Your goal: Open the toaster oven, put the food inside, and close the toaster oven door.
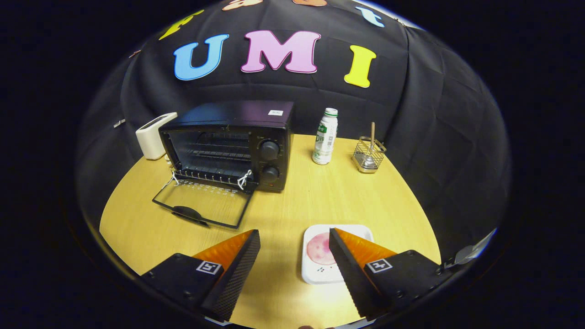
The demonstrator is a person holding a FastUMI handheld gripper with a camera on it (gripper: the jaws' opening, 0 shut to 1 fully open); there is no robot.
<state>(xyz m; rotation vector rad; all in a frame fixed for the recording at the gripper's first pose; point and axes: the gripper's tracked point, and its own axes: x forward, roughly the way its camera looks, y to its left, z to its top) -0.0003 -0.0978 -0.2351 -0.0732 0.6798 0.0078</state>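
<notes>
The toaster oven (pixel 228 146) stands at the back left of the counter (pixel 292 205) with its glass door (pixel 201 203) already swung down flat onto the wood, handle toward the tongs, and the rack inside bare. The food (pixel 320 249), a round pinkish slice, lies on a white square plate (pixel 315 269) near the front of the counter, well apart from the oven and to its right; the right finger of the tongs crosses over part of the plate, so how much of the slice is hidden is hard to say. So opening looks done, and loading and closing remain. The main risk from here is the pickup: the slice looks thin and flat, so the fingers could scrape the plate and push it along, or pinch only an edge and drop the food on the way. The lowered door also lies in the path and could be knocked. The tongs (pixel 295 237) are spread wide, released, gripping nothing, hovering above the counter. Beyond, a white bottle (pixel 325 137) and a wire holder (pixel 369 155) stand to the oven's right, and a white box (pixel 154 135) sits at its left.
</notes>
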